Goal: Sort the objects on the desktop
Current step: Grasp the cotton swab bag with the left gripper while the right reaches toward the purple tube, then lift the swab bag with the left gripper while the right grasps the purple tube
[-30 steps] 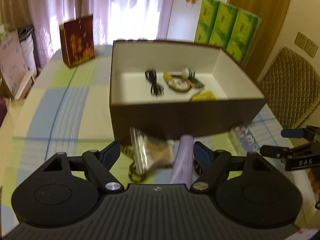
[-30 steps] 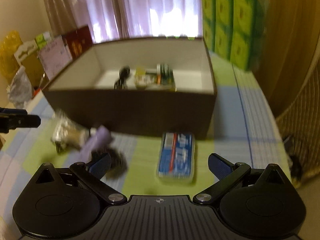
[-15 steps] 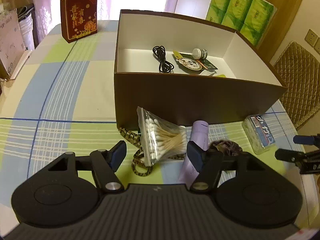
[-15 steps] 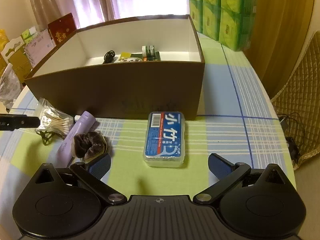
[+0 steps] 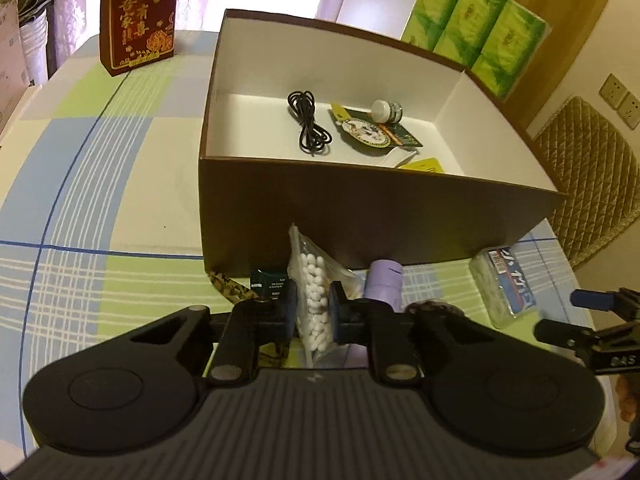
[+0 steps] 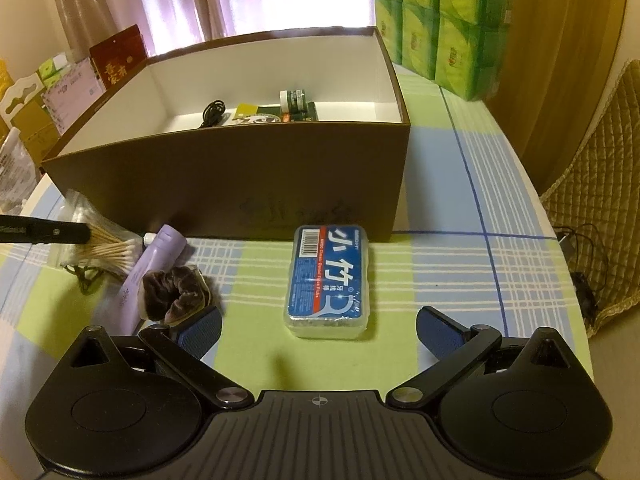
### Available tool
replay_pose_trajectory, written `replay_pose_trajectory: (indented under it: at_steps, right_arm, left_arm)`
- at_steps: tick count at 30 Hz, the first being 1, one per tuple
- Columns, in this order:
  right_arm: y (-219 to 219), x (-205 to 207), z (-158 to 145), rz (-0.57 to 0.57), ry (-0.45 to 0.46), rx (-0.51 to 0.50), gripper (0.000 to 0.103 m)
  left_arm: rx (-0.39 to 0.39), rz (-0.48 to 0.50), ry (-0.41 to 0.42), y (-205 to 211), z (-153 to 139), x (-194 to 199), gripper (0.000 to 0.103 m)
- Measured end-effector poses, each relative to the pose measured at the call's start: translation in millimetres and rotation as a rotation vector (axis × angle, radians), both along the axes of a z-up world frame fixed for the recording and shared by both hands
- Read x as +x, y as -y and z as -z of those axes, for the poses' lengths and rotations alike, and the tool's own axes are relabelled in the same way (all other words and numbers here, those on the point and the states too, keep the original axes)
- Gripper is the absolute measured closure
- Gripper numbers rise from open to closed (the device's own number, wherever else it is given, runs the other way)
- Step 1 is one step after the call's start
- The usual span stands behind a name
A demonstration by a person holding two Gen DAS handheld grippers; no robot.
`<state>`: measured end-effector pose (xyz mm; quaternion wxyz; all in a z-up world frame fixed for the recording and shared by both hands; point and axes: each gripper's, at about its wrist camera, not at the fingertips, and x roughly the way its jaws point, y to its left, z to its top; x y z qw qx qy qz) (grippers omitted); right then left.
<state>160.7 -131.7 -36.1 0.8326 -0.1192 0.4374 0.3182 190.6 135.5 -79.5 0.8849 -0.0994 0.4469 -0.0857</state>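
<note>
1. Desk (image 5: 120, 184) things lie on a checked cloth of blue, green and cream that fills the lower half of both views.
2. Brown box (image 5: 360, 208) with a white inside stands at centre frame in both views; its near wall faces the cameras.
3. Green packs (image 6: 448, 20) are stacked at the upper right, behind the box.
4. Red paper bag (image 5: 138, 16) stands upright at the upper left of the left wrist view.
5. Left gripper (image 5: 313, 312) sits at lower centre of its view, its fingers closed narrow on a clear bag of cotton swabs (image 5: 314, 300), which stands on edge just in front of the box wall.
6. Right gripper (image 6: 318, 330) has its fingers spread wide and holds nothing; it sits low in its frame.
7. Blue-labelled clear case (image 6: 326, 280) lies flat on the desk at centre of the right wrist view, just in front of the box and between the wide fingers' lines.
8. Purple tube (image 6: 154, 268) lies left of the case, with a dark scrunchie (image 6: 174, 294) touching it.
9. Inside the box lie a coiled black cable (image 5: 310, 124), a green card (image 5: 376, 130) and a small white-capped jar (image 5: 386, 110).
</note>
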Motion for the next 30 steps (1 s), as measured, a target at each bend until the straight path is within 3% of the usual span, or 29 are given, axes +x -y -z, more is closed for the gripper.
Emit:
replay_pose_trajectory:
  at_steps: [6, 11, 15, 19, 22, 25, 30]
  right_arm:
    - [-1, -2, 3, -0.01, -0.005, -0.007, 0.002]
    - [-1, -4, 7, -0.014, -0.017, -0.015, 0.002]
    - [-2, -7, 8, -0.028, -0.019, -0.017, 0.002]
    - [-5, -10, 8, -0.044, -0.019, -0.019, 0.002]
    - [-7, -14, 8, -0.056, -0.018, -0.019, 0.002]
    - [-6, -17, 7, -0.062, -0.012, -0.023, 0.002]
    - [-1, -18, 6, -0.045, -0.016, -0.026, 0.002]
  left_arm:
    - [-0.017, -0.031, -0.023, -7, -4, -42, 0.092]
    - [-0.03, -0.074, -0.137, -22, 15, -81, 0.092]
    - [-0.001, -0.067, -0.156, -27, 17, -101, 0.078]
    - [0.115, 0.014, -0.072, -20, 3, -96, 0.061]
    - [0.175, 0.096, -0.017, -10, 1, -82, 0.058]
    - [0.229, 0.193, -0.001, 3, 7, -66, 0.055]
    - [0.312, 0.303, -0.041, 19, 31, -48, 0.053]
